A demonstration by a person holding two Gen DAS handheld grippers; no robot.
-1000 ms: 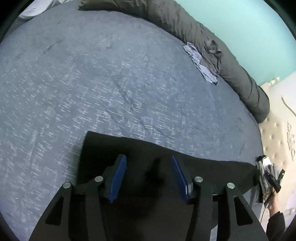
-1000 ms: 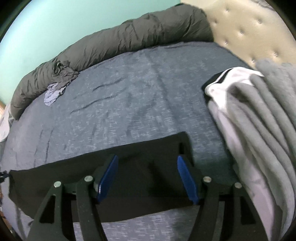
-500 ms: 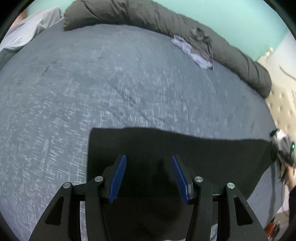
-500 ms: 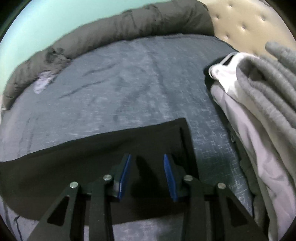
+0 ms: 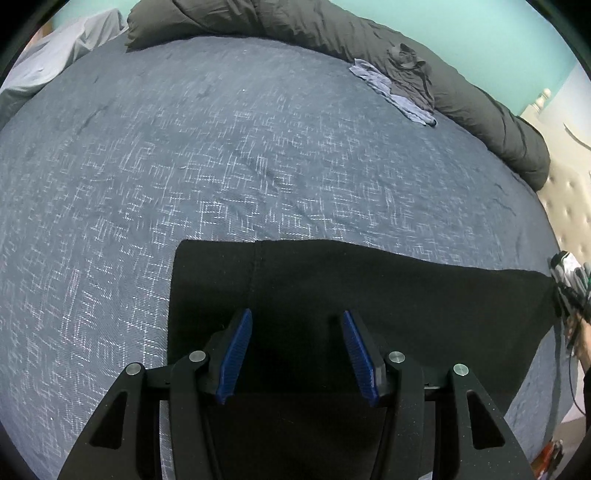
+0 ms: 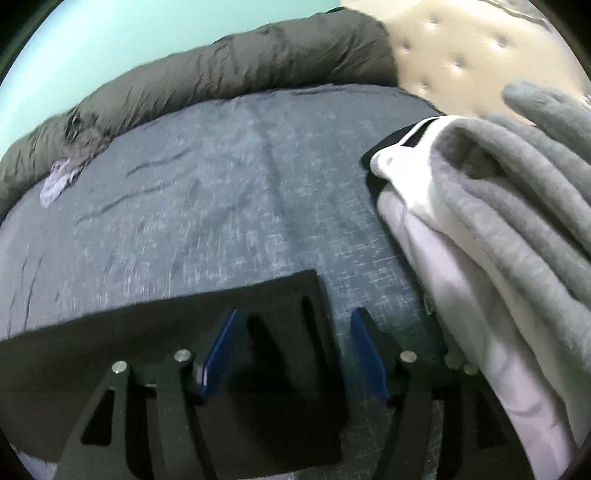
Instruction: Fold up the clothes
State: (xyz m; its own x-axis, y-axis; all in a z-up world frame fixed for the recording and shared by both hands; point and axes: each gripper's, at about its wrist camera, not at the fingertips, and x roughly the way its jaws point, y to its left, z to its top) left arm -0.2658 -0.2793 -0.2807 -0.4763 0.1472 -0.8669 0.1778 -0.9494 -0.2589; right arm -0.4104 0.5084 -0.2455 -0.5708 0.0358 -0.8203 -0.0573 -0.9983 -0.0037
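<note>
A black garment (image 5: 406, 295) lies spread flat across the blue-grey bedspread (image 5: 221, 166). My left gripper (image 5: 295, 314) hovers over the garment's left end, its blue pads wide apart and not pressing the cloth. In the right wrist view the same black garment (image 6: 147, 332) ends in a corner under my right gripper (image 6: 294, 314). Its jaws are opening, with the garment's right edge lying below them and nothing pinched. The right gripper (image 5: 569, 284) also shows at the far right of the left wrist view, at the garment's other end.
A rolled dark grey duvet (image 5: 332, 29) runs along the far edge of the bed, with a small lilac and grey clothes heap (image 5: 399, 88) against it. A pile of grey and white clothes (image 6: 498, 221) lies right of the right gripper. A tufted cream headboard (image 6: 461, 48) stands behind.
Both grippers have sunk closer to the black garment. The right jaws narrowed half a second ago and have widened again. The left jaws kept their width while that view rolled.
</note>
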